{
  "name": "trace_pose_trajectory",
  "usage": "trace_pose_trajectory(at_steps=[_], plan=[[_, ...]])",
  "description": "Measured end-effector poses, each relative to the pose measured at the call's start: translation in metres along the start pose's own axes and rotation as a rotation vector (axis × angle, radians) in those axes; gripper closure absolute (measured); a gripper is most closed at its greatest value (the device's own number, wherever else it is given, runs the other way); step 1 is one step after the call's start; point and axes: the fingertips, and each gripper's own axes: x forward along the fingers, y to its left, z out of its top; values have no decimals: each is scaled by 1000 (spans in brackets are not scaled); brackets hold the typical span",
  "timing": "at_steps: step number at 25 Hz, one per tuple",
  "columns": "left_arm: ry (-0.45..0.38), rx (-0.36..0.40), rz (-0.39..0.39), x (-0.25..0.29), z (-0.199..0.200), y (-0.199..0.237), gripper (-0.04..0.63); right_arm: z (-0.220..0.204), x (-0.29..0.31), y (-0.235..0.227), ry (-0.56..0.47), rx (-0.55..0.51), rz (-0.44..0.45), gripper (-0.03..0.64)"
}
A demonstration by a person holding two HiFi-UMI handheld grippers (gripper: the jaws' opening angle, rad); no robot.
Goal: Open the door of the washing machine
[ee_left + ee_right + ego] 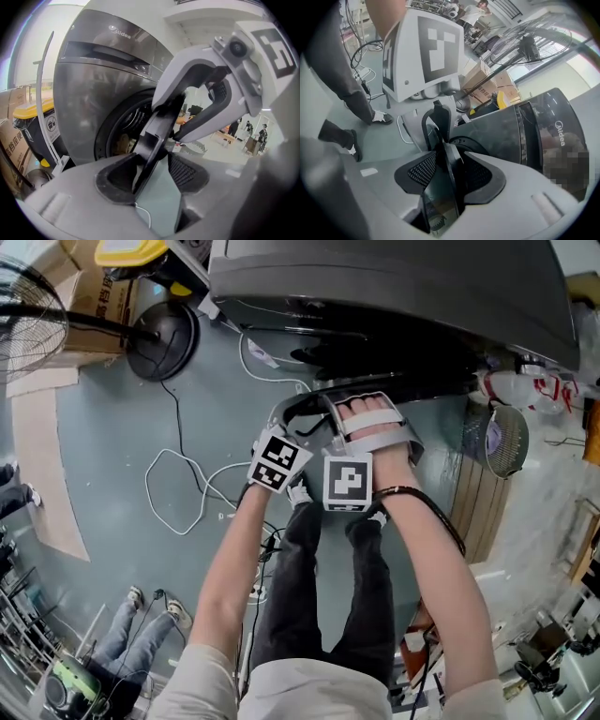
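The dark grey washing machine [394,287] stands at the top of the head view, its round door [375,385] swung out towards me. Both grippers meet at the door's rim. In the left gripper view the black rim [157,136] runs between the jaws of my left gripper [154,176]. It lies against the left pad, and a gap shows to the right pad. In the right gripper view the rim [440,187] fills the space between the pads of my right gripper [450,176], which is shut on it. The drum opening [126,126] shows behind the door.
A floor fan [159,334] and cardboard boxes [94,287] stand left of the machine, beside a yellow-lidded bin [33,117]. White cable [178,484] loops over the floor. A mesh basket [502,437] stands to the right. Another person's legs [131,634] are at the lower left.
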Motion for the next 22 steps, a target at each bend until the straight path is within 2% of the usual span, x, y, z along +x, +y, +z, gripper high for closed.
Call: trace_pose_trajectory(at_steps=[7,22], plan=[[38,-6,5,-9,-14,-26,341,0,-17,27,-36,-47,11,448],[76,-71,80,-24,-45,-101,348,-8,-62,95,-120,-182,25,448]])
